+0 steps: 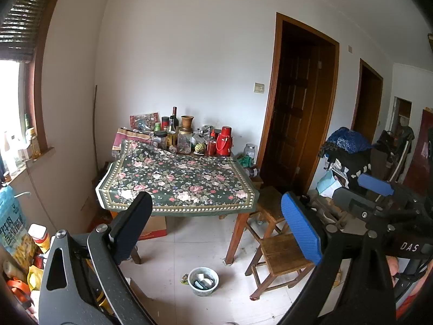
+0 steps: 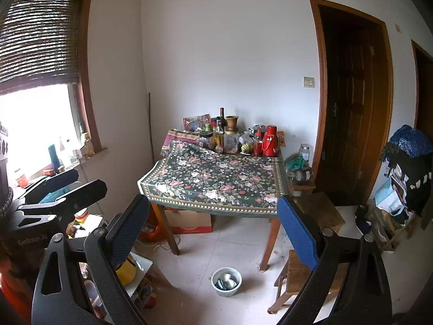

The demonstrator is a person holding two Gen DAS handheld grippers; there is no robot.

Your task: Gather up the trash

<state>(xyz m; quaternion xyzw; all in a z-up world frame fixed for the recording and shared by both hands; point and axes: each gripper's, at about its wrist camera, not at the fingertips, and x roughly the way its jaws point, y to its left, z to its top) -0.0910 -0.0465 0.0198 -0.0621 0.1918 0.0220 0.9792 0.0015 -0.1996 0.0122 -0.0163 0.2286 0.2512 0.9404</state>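
A pale bowl sits on the tiled floor in front of the table, with several grey and dark scraps inside it. A small crumpled scrap lies on the floor, touching the bowl's left side. The right wrist view shows the same bowl. My left gripper hangs high above the floor, open and with nothing between its fingers. My right gripper is at a similar height, also open and not holding anything. Each gripper shows at the edge of the other's view: the right gripper and the left gripper.
A table with a floral cloth carries bottles, jars and a red thermos along the wall. Wooden stools stand to its right and a cardboard box lies underneath. Bags and clutter crowd the left, under the window.
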